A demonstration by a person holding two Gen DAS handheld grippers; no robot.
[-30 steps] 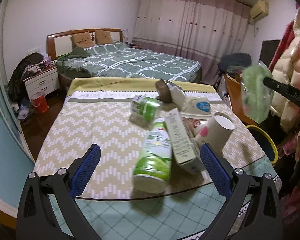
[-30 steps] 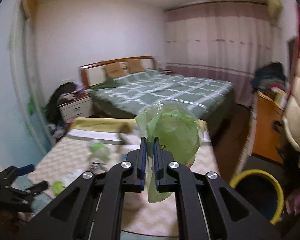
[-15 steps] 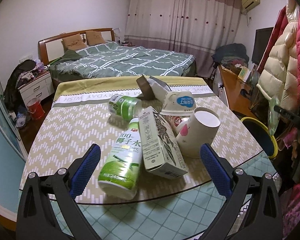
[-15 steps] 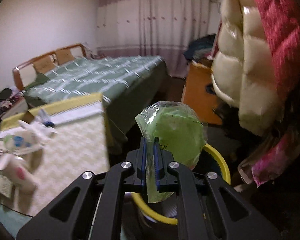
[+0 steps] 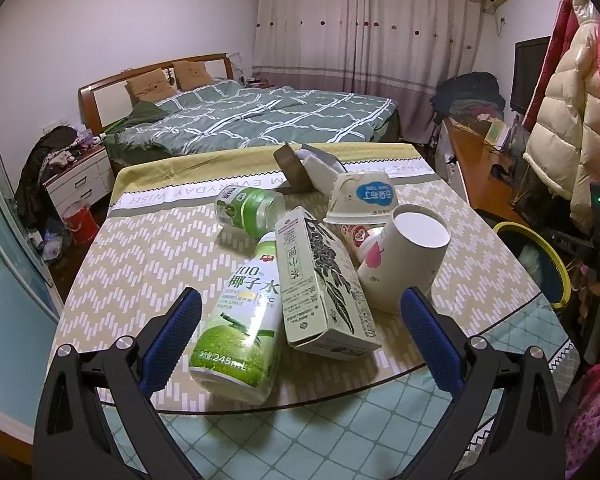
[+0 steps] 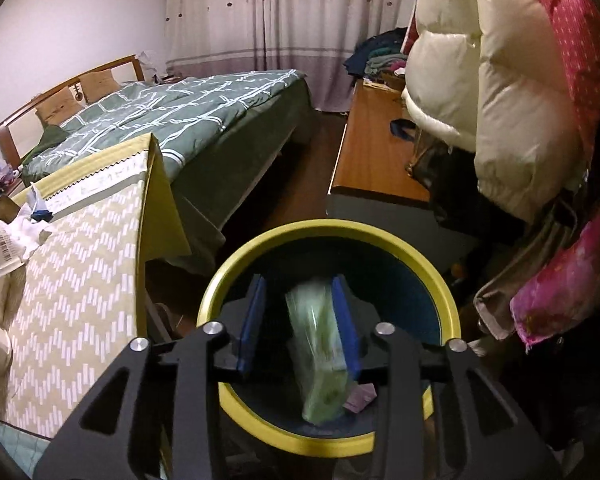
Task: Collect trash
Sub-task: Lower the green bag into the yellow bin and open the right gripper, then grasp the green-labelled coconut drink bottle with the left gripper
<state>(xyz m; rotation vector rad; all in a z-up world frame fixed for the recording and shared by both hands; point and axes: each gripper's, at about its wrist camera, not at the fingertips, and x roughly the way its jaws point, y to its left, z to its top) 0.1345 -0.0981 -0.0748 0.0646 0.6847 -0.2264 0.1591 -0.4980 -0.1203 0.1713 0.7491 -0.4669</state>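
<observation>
Right gripper (image 6: pixel 298 322): pointed down over the bin (image 6: pixel 236 276), a dark tub with a yellow rim standing on the floor just right of the table (image 6: pixel 80 264). Its blue pads (image 6: pixel 254 320) stand apart, having just been opening. The green bag (image 6: pixel 320 356), blurred, lies between them and below, inside the rim; it is close against the right pad, and whether it still touches cannot be told. A small purple scrap (image 6: pixel 360 398) lies in the bin beside it.

Left gripper (image 5: pixel 298 334): jaws wide, holding nothing, poised above the near edge of the table (image 5: pixel 140 248). Between its pads (image 5: pixel 172 336) lie the near ends of two items on the patterned cloth: a green bottle (image 5: pixel 240 328) on its side at left, and a carton (image 5: pixel 320 284) touching it on the right.

Farther trash on the table: a white paper cup (image 5: pixel 404 256) on its side, right of the carton and against it; a small tub (image 5: pixel 362 200) beyond the cup; a second green bottle (image 5: pixel 250 210) on its side, far left of the heap; a brown box (image 5: pixel 300 168) at the far end.

Surroundings: the bin (image 5: pixel 540 256) shows again at the table's right edge. A bed (image 5: pixel 260 120) with a green checked cover stands beyond the table, curtains (image 5: pixel 360 32) behind it. Padded coats (image 6: pixel 480 80) hang at right, above the bin.
</observation>
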